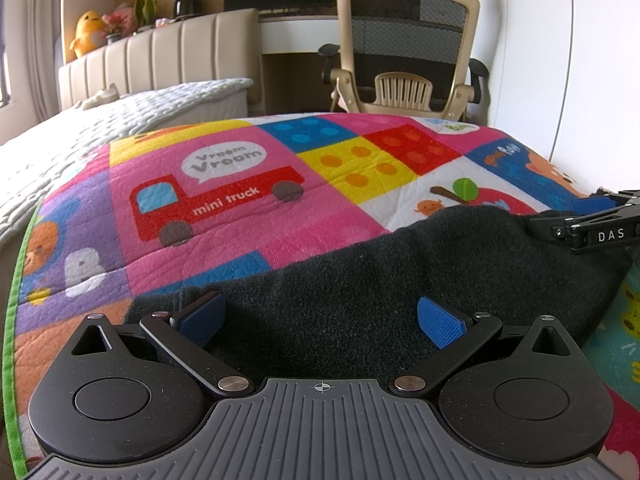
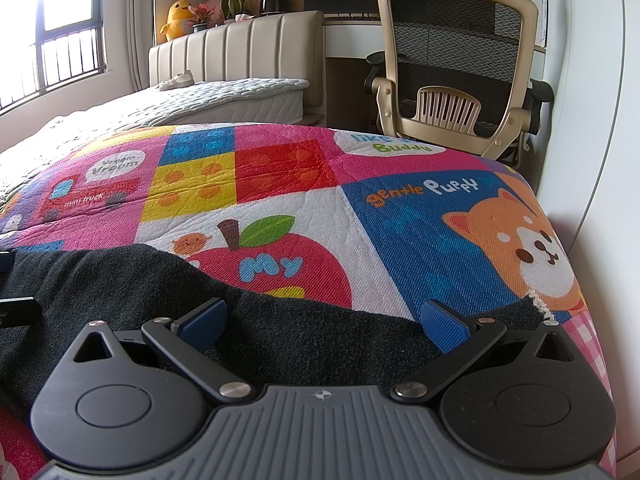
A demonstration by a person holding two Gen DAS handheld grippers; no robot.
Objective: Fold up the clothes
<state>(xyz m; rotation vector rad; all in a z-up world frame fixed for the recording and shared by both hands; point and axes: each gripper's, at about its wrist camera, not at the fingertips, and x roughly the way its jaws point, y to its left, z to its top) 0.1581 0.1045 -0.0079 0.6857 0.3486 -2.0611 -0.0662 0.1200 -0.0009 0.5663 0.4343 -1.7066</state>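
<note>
The left claw (image 1: 322,320) hangs with its blue-padded fingers (image 1: 440,322) spread wide over a black fleece garment (image 1: 400,276), gripping nothing; the right claw (image 2: 322,320) is likewise spread, its fingers (image 2: 444,328) just above the same garment (image 2: 120,280) near its right end, where a white frayed bit (image 2: 540,304) sticks out. The garment lies bunched along the near edge of a bright patchwork play mat (image 1: 248,216) printed with a red mini truck (image 1: 200,208), an apple (image 2: 276,268) and an orange puppy (image 2: 528,240). The mat covers the end of a bed (image 2: 200,100) with grey quilted bedding. Beyond stand a padded beige headboard (image 2: 240,48), a mesh-backed office chair (image 2: 456,60) and a shelf holding a yellow plush toy (image 2: 178,18).
</note>
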